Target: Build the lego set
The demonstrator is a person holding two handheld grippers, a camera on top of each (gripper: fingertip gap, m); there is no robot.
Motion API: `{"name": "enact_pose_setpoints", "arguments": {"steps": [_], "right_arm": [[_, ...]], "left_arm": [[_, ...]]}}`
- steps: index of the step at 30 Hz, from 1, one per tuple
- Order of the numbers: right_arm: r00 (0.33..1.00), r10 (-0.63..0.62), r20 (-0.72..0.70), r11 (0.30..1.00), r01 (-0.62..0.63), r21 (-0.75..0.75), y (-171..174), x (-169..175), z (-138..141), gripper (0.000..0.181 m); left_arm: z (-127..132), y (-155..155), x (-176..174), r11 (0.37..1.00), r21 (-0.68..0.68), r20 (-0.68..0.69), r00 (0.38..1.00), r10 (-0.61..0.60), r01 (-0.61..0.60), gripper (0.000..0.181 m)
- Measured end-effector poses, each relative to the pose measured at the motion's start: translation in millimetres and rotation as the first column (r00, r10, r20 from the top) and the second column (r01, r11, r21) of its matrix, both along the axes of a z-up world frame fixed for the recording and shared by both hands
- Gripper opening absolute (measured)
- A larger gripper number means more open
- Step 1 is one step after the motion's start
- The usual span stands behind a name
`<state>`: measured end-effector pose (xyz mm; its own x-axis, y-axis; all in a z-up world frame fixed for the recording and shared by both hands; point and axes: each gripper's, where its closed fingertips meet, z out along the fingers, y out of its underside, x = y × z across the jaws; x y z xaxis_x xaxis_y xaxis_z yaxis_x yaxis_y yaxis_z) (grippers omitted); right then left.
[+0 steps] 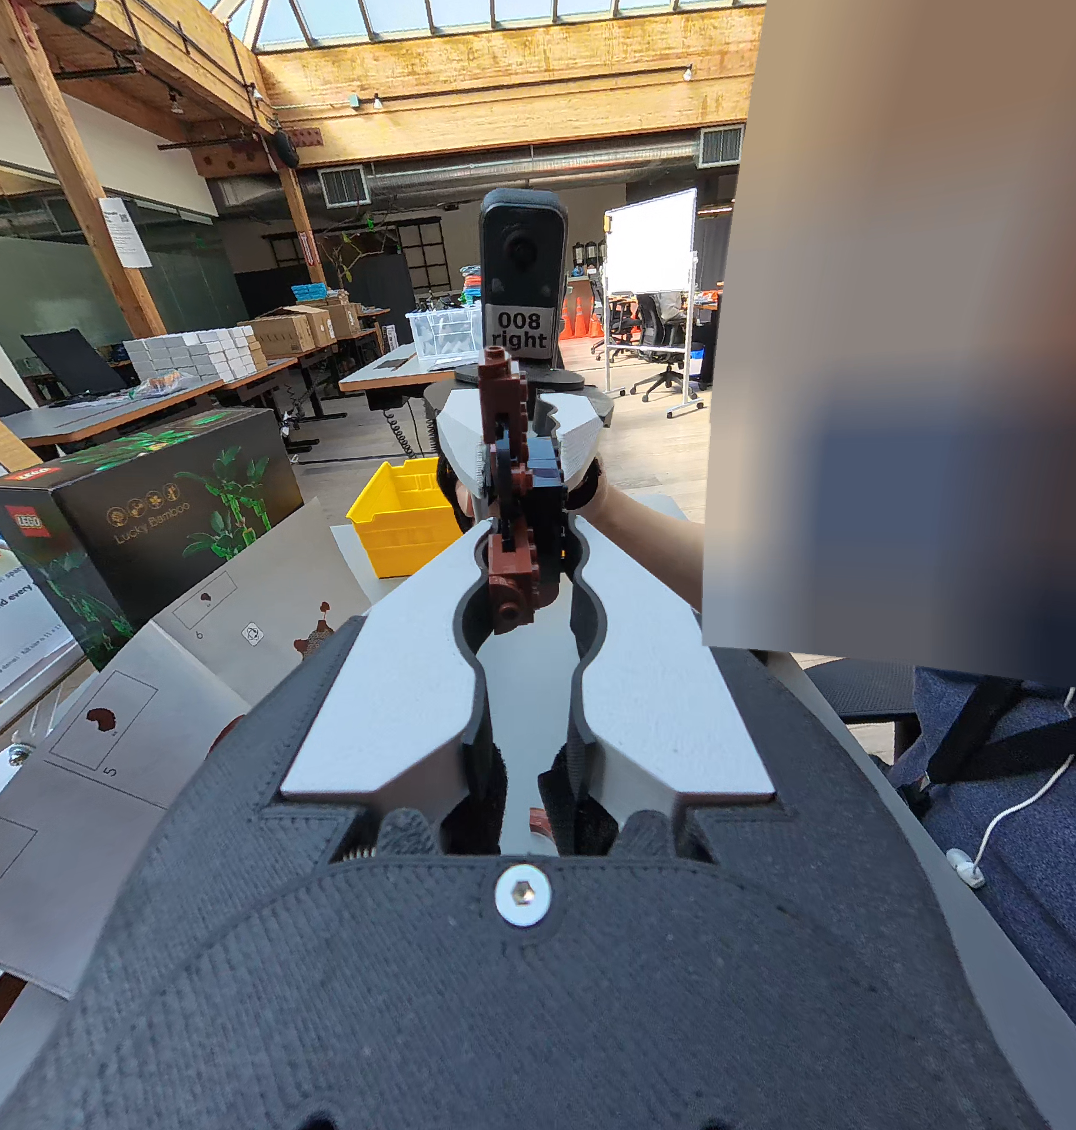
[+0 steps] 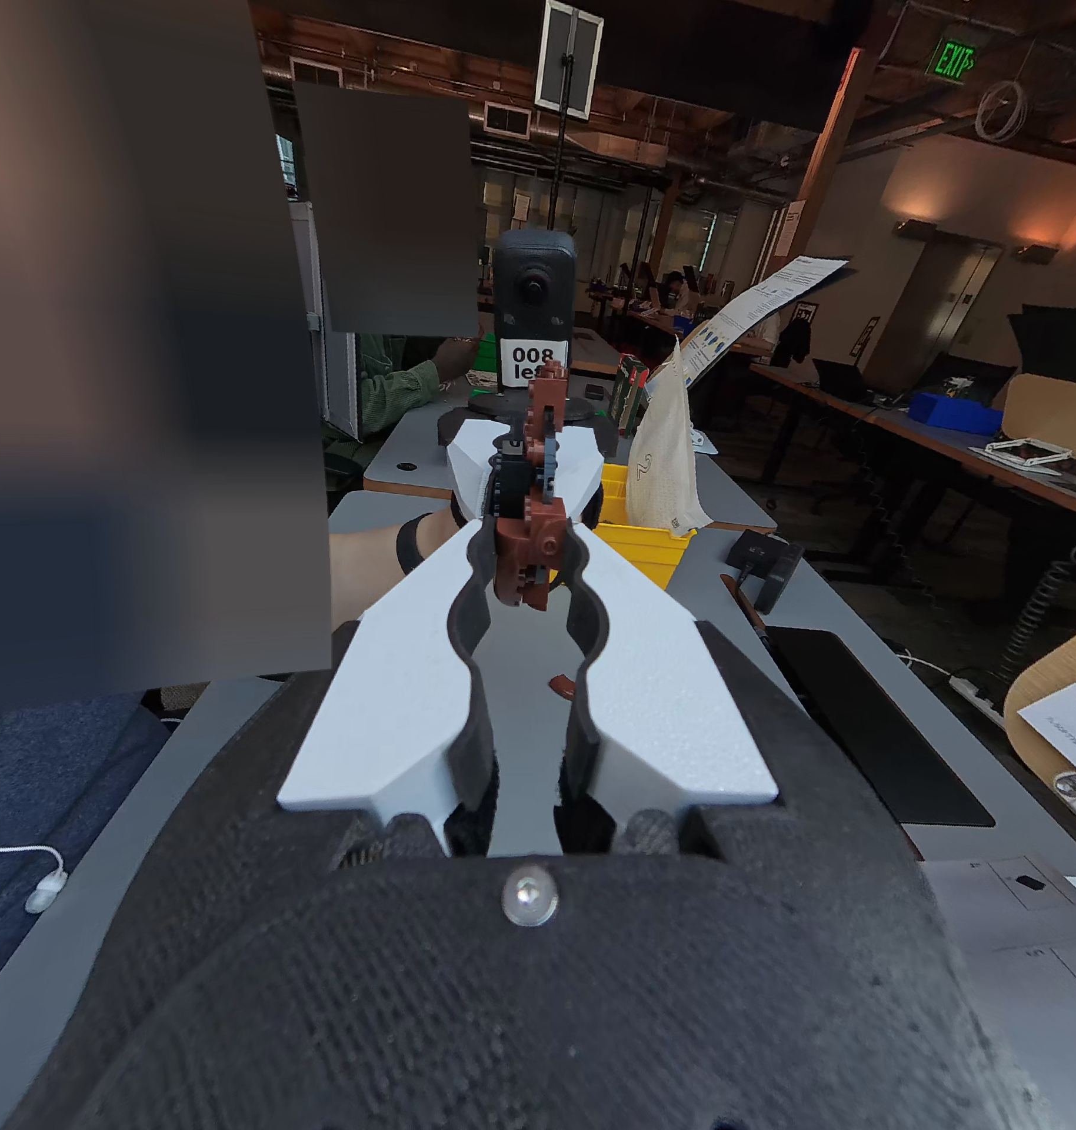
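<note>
Left wrist view: left gripper [image 1: 526, 538] and right gripper [image 1: 517, 455] both pinch, seemingly, the brown-and-black lego assembly [image 1: 514, 489] above the yellow bin [image 1: 394, 520].

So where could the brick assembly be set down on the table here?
Bare grey table lies between the yellow bin and the black mat. The left side is crowded: instruction sheets and the set's box.

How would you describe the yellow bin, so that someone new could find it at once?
Start from the grey table, where the big dark set box stands at the left. Beyond the two grippers meeting over the brown and black lego piece sits the yellow bin, open-topped. It is the only bright yellow thing there, and in the right wrist view a white bag stands in it.
</note>
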<state>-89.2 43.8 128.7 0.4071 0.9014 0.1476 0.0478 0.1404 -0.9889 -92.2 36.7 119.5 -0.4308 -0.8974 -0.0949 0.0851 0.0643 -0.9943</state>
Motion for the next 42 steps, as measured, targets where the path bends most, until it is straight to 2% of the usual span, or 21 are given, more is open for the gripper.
{"name": "enact_pose_setpoints", "arguments": {"steps": [5, 7, 9, 10, 11, 12, 14, 16, 17, 19, 21, 22, 24, 26, 28, 30, 31, 32, 35, 39, 42], "right_arm": [[0.999, 0.002, -0.034, 0.999, -0.004, -0.044, 4.3, 1.6, -0.1, 0.020], [0.994, 0.014, -0.110, 0.990, -0.029, -0.138, 10.4, 5.7, 1.0, 0.020], [0.983, -0.014, -0.182, 0.988, -0.014, -0.152, 20.3, 13.1, 2.7, 0.023], [0.978, -0.042, -0.206, 0.986, 0.007, -0.167, 26.9, 17.1, 2.0, 0.037], [0.972, -0.065, -0.225, 0.980, 0.020, -0.199, 33.4, 20.3, -0.3, 0.051], [0.967, -0.079, -0.240, 0.972, 0.022, -0.234, 38.7, 23.0, -3.5, 0.057], [0.954, -0.094, -0.285, 0.955, 0.005, -0.298, 47.8, 27.6, -9.6, 0.054], [0.943, -0.110, -0.314, 0.942, -0.001, -0.335, 56.3, 31.1, -15.2, 0.053], [0.948, -0.139, -0.285, 0.953, 0.050, -0.300, 60.7, 33.1, -18.4, 0.054], [0.957, -0.264, -0.124, 0.964, 0.257, -0.067, 68.1, 38.7, -26.9, 0.055], [0.891, -0.449, 0.074, 0.885, 0.431, 0.174, 77.6, 46.7, -38.8, 0.052], [0.853, -0.497, 0.162, 0.858, 0.454, 0.241, 79.5, 46.7, -45.7, 0.054], [0.791, -0.554, 0.259, 0.801, 0.423, 0.423, 75.8, 39.8, -50.3, 0.062], [0.730, -0.613, 0.303, 0.703, 0.328, 0.632, 67.5, 28.5, -52.4, 0.061], [0.614, -0.696, 0.372, 0.596, 0.206, 0.776, 67.8, 19.5, -65.9, 0.052], [0.448, -0.776, 0.443, 0.541, 0.112, 0.834, 81.1, 18.6, -86.8, 0.053], [0.383, -0.802, 0.459, 0.526, 0.088, 0.846, 88.0, 19.9, -95.7, 0.053], [0.352, -0.818, 0.454, 0.509, 0.076, 0.858, 92.9, 20.1, -101.3, 0.053], [0.330, -0.833, 0.443, 0.489, 0.066, 0.870, 99.9, 17.2, -112.5, 0.050], [0.316, -0.829, 0.461, 0.495, 0.032, 0.868, 104.9, 17.3, -126.1, 0.047], [0.273, -0.845, 0.459, 0.487, 0.041, 0.872, 111.6, 26.1, -130.2, 0.042]], "left_arm": [[0.1, 3.7, 1.1, 0.998, -0.055, -0.014, 1.000, -0.013, 0.012, 0.018], [1.0, 8.9, 4.6, 0.991, -0.135, -0.035, 0.999, -0.018, 0.014, 0.017], [2.0, 17.0, 10.5, 0.968, -0.249, -0.050, 0.998, -0.023, 0.009, 0.017], [2.7, 23.7, 13.8, 0.946, -0.323, -0.054, 0.998, -0.016, -0.003, 0.017], [2.9, 31.4, 16.4, 0.912, -0.410, -0.061, 0.998, -0.016, -0.010, 0.017], [2.9, 39.5, 17.7, 0.863, -0.506, -0.065, 0.998, -0.028, -0.008, 0.018], [1.5, 58.0, 18.0, 0.727, -0.687, -0.049, 0.997, -0.055, 0.006, 0.017], [-9.8, 75.3, 20.1, 0.588, -0.809, -0.064, 0.996, -0.068, -0.011, 0.017], [-15.7, 81.4, 21.2, 0.522, -0.853, -0.065, 0.994, -0.085, -0.011, 0.017], [-23.9, 89.6, 22.2, 0.399, -0.917, -0.043, 0.991, -0.130, 0.012, 0.017], [-27.9, 93.7, 23.0, 0.335, -0.942, -0.020, 0.989, -0.150, 0.032, 0.017], [-30.4, 94.6, 24.0, 0.319, -0.947, -0.023, 0.988, -0.155, 0.028, 0.017], [-35.4, 97.6, 24.8, 0.286, -0.958, -0.030, 0.986, -0.163, 0.018, 0.017], [-40.4, 103.8, 23.5, 0.218, -0.976, -0.015, 0.985, -0.174, 0.023, 0.017], [-51.8, 111.8, 24.8, 0.169, -0.986, -0.028, 0.984, -0.174, 0.002, 0.017], [-71.0, 123.5, 28.6, 0.129, -0.990, -0.075, 0.987, -0.140, -0.057, 0.017], [-79.3, 128.8, 30.0, 0.103, -0.992, -0.086, 0.988, -0.127, -0.074, 0.016], [-85.5, 132.4, 31.1, 0.075, -0.994, -0.088, 0.988, -0.124, -0.079, 0.016], [-98.2, 137.4, 34.6, 0.009, -0.997, -0.081, 0.989, -0.128, -0.080, 0.017], [-109.2, 136.5, 40.9, -0.058, -0.995, -0.070, 0.987, -0.148, -0.079, 0.017], [-113.6, 132.0, 45.8, -0.078, -0.994, -0.064, 0.983, -0.174, -0.078, 0.017]]}}
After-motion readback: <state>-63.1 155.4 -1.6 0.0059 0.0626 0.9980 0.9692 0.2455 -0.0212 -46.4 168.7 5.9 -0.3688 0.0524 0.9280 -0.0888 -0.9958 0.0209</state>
